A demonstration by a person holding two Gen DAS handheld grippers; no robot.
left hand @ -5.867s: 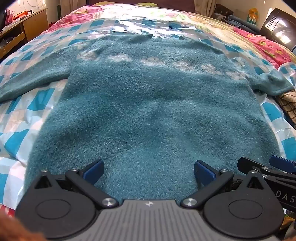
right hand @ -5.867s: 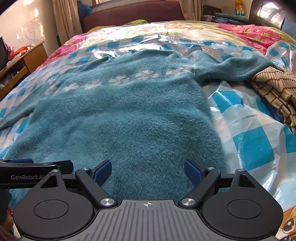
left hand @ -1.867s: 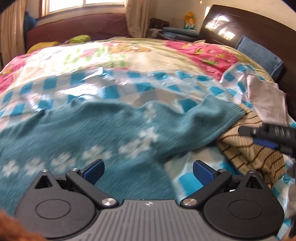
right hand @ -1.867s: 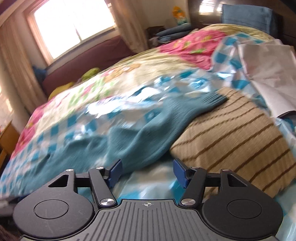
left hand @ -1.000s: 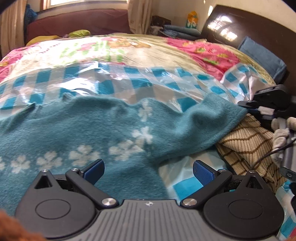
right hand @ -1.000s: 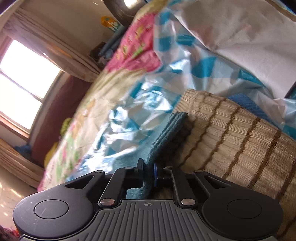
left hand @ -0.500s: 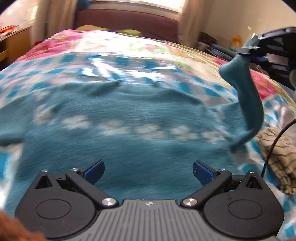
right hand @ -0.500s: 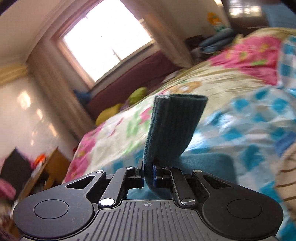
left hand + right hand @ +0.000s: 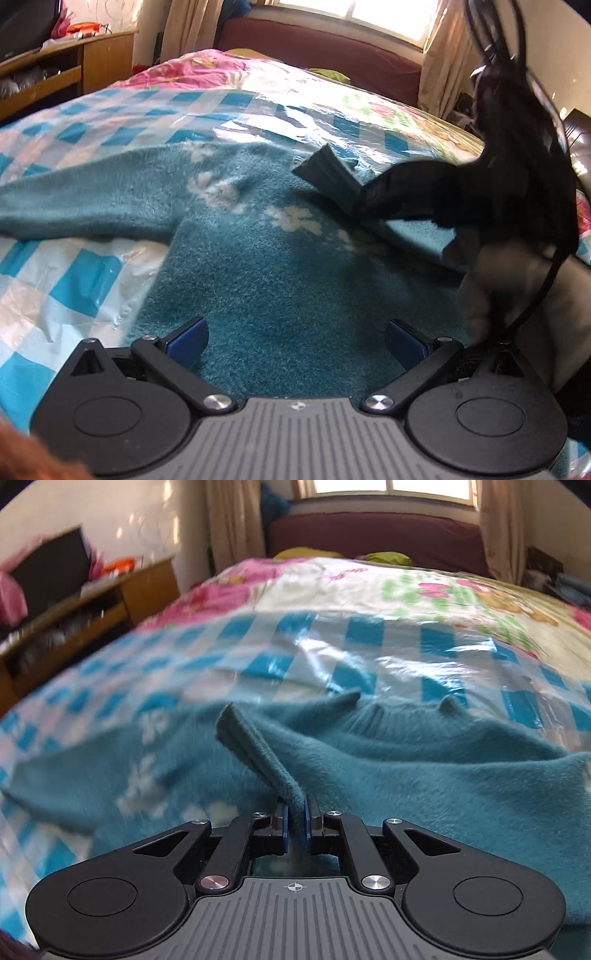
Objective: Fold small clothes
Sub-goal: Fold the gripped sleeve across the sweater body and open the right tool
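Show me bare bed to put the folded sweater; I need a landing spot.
Free: the checkered plastic sheet beyond the sweater's collar, and beside the left sleeve. Crowded: the sweater body, where the right hand-held gripper holds the right cuff and the left hand-held gripper hovers open.

Fuzzy teal sweater [image 9: 280, 266] with white flower motifs lies spread flat; its ribbed cuff [image 9: 255, 753] is lifted over the body.

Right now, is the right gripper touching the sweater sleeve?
Touching. The right wrist view shows the right gripper shut on the sleeve cuff, both pads pressed against the teal knit.
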